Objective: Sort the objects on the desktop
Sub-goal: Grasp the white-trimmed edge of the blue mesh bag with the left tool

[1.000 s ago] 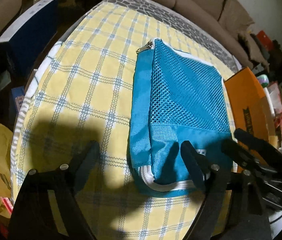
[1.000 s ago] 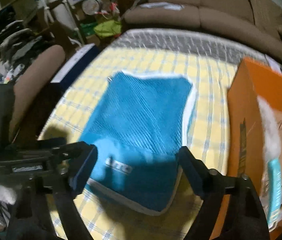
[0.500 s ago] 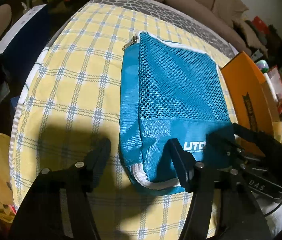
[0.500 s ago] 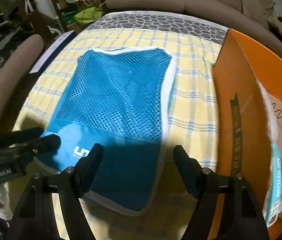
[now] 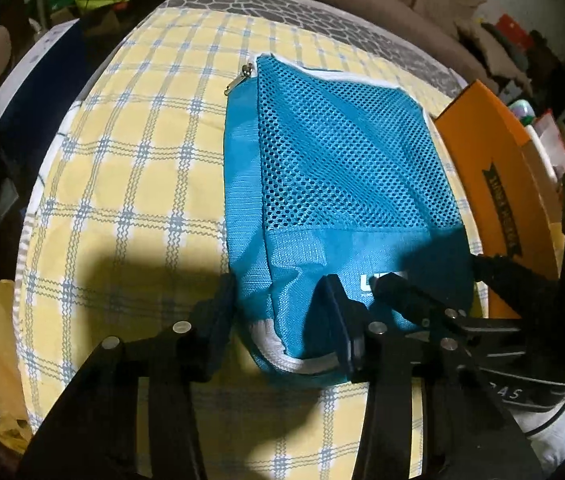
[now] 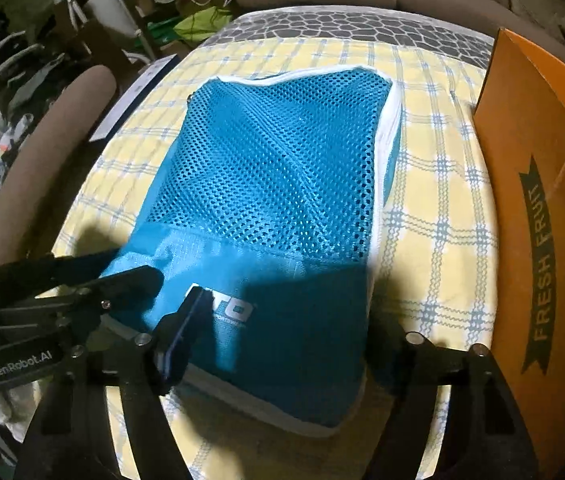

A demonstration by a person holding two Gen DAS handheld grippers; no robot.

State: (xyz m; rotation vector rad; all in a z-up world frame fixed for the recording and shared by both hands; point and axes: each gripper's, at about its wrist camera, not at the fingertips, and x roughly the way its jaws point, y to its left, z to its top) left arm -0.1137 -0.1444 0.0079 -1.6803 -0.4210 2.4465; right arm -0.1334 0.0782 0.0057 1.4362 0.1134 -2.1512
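Grabbing now: we're closing the left gripper (image 5: 282, 300) on the near left corner of the blue pouch (image 5: 342, 184), fabric bunching between the narrowing jaws, not clearly pinched yet.
Right side: we're holding the right gripper (image 6: 282, 336) over the pouch's near edge, jaws wide and opening a bit more, straddling it without pressing.
Pouch spot: it's lying flat on the checked tablecloth (image 5: 142, 160), just beside the orange box (image 6: 542, 220).
Tip: we're guessing both corners should get pinched deep past the white piping, so the fabric won't slip.
Containers: pouch looks zipped and flat, contents can't tell; box inside isn't showing.
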